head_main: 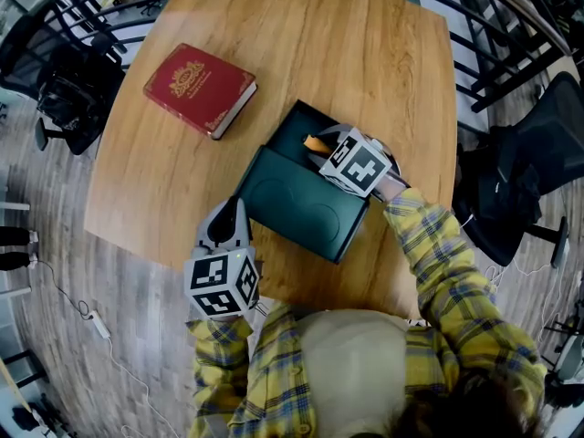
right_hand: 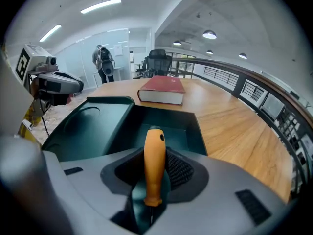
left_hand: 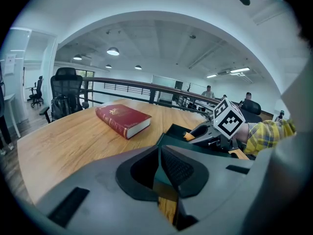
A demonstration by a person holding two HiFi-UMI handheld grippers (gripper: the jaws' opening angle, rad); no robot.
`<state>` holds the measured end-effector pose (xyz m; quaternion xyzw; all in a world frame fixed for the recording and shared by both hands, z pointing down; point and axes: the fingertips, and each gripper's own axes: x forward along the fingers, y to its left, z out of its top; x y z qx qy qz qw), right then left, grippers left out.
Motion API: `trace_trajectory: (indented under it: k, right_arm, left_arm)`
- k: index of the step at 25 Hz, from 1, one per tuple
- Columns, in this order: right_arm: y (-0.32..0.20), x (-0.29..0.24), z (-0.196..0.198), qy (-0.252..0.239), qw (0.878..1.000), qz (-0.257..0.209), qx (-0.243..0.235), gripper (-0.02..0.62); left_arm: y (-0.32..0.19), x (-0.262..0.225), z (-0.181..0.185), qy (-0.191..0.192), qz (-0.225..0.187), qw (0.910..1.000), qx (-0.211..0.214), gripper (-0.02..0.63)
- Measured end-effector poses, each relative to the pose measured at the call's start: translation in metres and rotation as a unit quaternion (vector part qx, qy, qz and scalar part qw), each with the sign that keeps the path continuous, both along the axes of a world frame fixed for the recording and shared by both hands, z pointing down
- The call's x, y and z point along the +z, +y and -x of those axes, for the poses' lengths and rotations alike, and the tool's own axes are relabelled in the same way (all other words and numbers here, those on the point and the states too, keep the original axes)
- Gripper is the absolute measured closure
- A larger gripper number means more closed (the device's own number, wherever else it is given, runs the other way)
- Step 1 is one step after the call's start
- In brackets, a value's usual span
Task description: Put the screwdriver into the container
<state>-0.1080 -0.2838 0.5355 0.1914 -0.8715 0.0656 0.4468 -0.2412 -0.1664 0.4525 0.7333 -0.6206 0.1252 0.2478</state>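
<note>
A dark green container (head_main: 290, 199) lies on the wooden table, its flat lid section nearest me and its open compartment (right_hand: 161, 126) beyond. My right gripper (head_main: 321, 151) hovers over that compartment, shut on the orange handle of the screwdriver (right_hand: 154, 160); the handle (head_main: 315, 142) points out over the opening. The shaft is hidden between the jaws. My left gripper (head_main: 234, 215) is at the container's near left edge, its jaws closed on a thin dark green edge (left_hand: 159, 177) of the container. The right gripper's marker cube (left_hand: 228, 117) shows in the left gripper view.
A red hardcover book (head_main: 201, 89) lies on the table's far left, apart from the container. Bare wood (head_main: 365, 53) stretches behind and right of the container. Black office chairs stand off the table at left (head_main: 64, 89) and right (head_main: 525, 172); a railing runs behind.
</note>
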Motion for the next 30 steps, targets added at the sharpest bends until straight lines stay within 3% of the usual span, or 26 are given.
trace_trajectory:
  k: [30]
  right_arm:
    - [0.004,0.02,0.011,-0.007,0.998,0.053,-0.018,0.414]
  left_arm:
    - [0.005,0.002,0.002,0.013,0.004,0.9999,-0.005,0.584]
